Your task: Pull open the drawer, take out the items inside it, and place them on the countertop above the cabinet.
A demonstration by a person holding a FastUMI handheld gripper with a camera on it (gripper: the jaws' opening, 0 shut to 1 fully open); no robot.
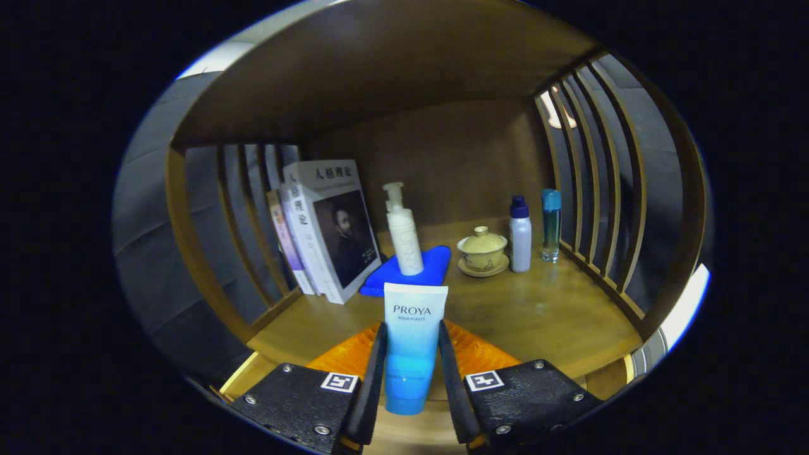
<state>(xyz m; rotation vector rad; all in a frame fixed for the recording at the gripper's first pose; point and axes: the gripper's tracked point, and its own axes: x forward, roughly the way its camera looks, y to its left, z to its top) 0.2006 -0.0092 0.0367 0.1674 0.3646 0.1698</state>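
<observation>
A blue and white cosmetic tube [412, 341] stands upright between my fingers, cap end down. Both fingers press on its sides, so my gripper [411, 370] is shut on it. The tube hangs over the front part of the wooden countertop [543, 316], just ahead of the shelf's front edge. Beyond the tube a white pump bottle [404, 234] stands on a blue cloth [436, 265]. The drawer is hidden below.
Several books [322, 227] lean at the left against the slatted side. A lidded tea bowl on a saucer [482, 251], a white bottle with a blue cap [520, 235] and a slim blue bottle [550, 226] stand at the back right. Wooden slats close both sides.
</observation>
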